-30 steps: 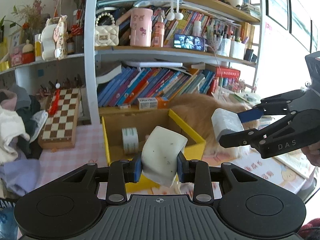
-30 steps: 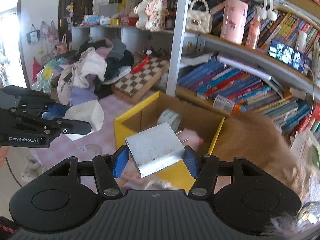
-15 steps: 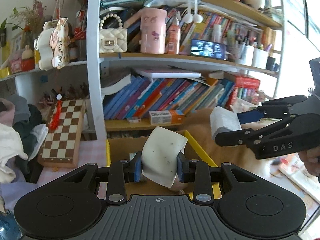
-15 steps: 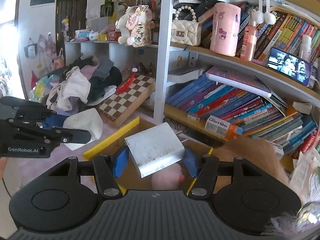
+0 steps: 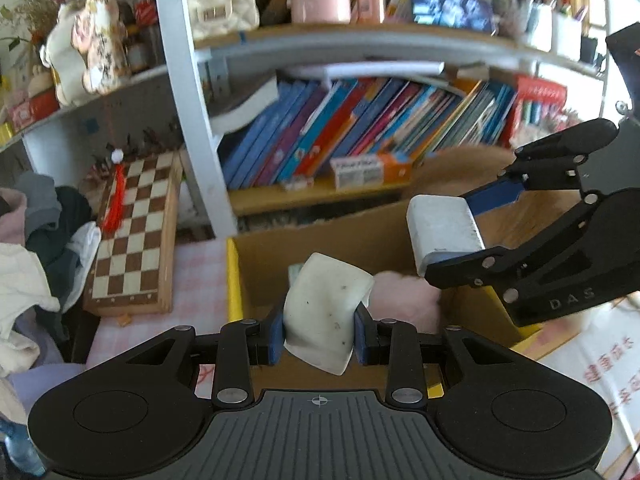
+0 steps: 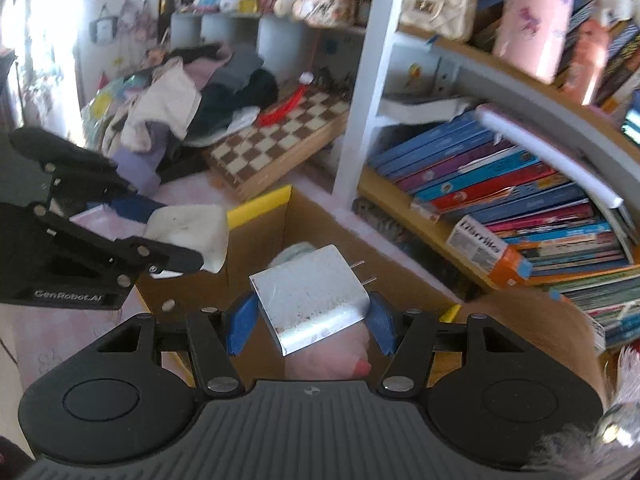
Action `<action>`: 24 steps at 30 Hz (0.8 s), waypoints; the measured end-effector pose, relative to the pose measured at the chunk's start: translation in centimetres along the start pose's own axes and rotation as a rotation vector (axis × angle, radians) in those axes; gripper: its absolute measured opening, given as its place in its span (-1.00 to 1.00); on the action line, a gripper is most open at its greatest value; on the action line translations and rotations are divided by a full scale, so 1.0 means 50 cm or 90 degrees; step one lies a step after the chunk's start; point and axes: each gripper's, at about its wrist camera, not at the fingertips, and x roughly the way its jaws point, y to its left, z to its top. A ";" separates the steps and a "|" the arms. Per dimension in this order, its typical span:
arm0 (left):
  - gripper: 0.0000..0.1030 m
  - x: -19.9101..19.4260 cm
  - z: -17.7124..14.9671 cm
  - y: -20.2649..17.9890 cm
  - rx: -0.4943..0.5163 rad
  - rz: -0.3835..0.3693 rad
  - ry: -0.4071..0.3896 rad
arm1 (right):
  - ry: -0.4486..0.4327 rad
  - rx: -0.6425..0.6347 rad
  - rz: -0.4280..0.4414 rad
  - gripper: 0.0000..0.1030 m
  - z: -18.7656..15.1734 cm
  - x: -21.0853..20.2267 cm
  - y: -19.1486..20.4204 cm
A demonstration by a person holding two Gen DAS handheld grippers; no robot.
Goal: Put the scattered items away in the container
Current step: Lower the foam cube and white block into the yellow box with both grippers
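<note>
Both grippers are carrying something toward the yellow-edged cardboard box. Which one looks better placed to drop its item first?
Probably the right. The right gripper holds the white charger directly above the box interior, over the pink item. The left gripper holds its white block nearer the box's front edge.

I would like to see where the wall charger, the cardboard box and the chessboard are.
wall charger (image 6: 310,294): right wrist view, on its flat white face.
cardboard box (image 5: 233,276): left wrist view, on its yellow left rim.
chessboard (image 5: 134,236): left wrist view, on its checkered top.
</note>
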 end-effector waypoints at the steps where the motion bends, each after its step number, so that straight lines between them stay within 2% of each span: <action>1: -0.39 0.009 0.000 0.001 0.001 0.002 0.007 | 0.007 -0.005 0.007 0.11 -0.001 0.012 -0.001; 11: -0.39 0.089 0.012 -0.007 0.045 0.005 0.073 | 0.047 -0.119 0.100 0.11 -0.007 0.096 0.007; 24: -0.39 0.173 0.008 -0.008 0.104 0.015 0.164 | 0.116 -0.211 0.170 0.07 -0.007 0.187 0.027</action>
